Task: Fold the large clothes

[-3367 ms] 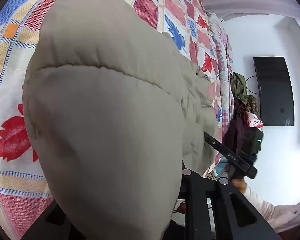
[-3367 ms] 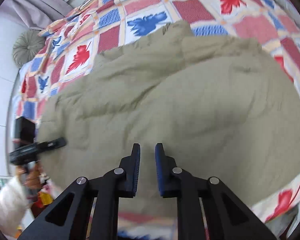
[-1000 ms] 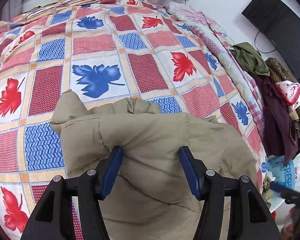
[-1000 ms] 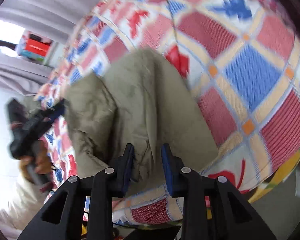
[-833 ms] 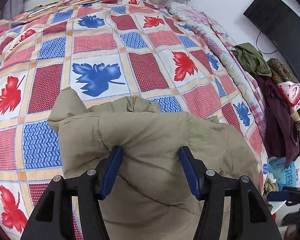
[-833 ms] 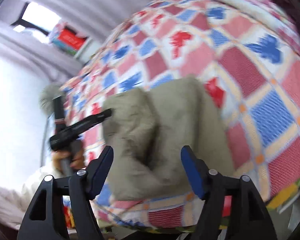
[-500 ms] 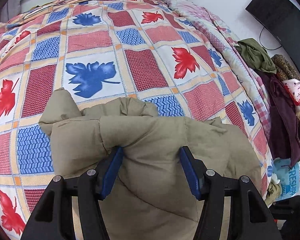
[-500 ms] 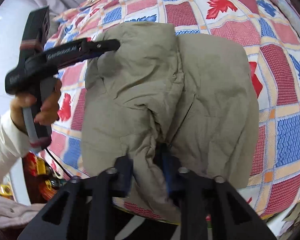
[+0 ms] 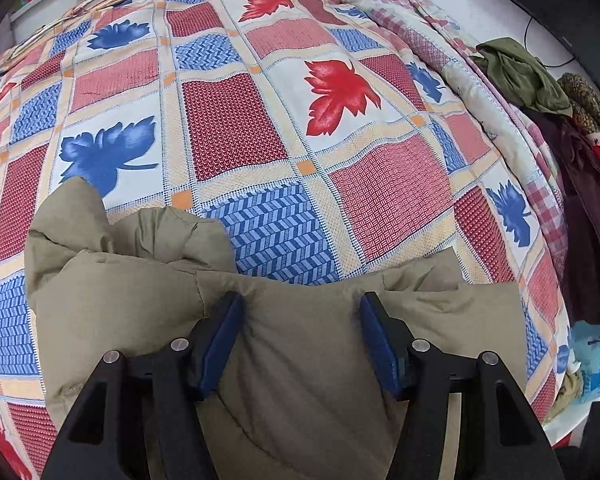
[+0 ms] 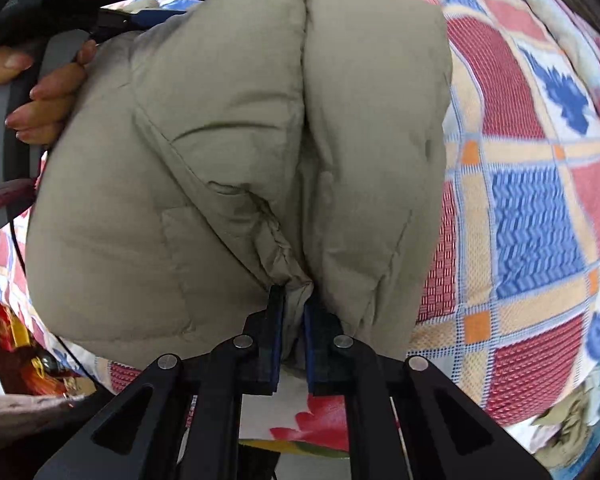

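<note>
Your right gripper [image 10: 291,300] is clamped tight on a pinched fold of the puffy khaki quilted jacket [image 10: 228,152]. Your left gripper [image 9: 300,312], half spread, grips its thick padded edge. The jacket lies bundled on the red-and-blue leaf-patterned bedspread [image 9: 236,128].

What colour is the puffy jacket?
Khaki-olive, plain; the jacket shows best in the right wrist view.

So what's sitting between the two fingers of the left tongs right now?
A thick fold of the khaki padded jacket fills the gap between the left tongs' blue pads, which press into it on both sides; the left wrist view shows this.
</note>
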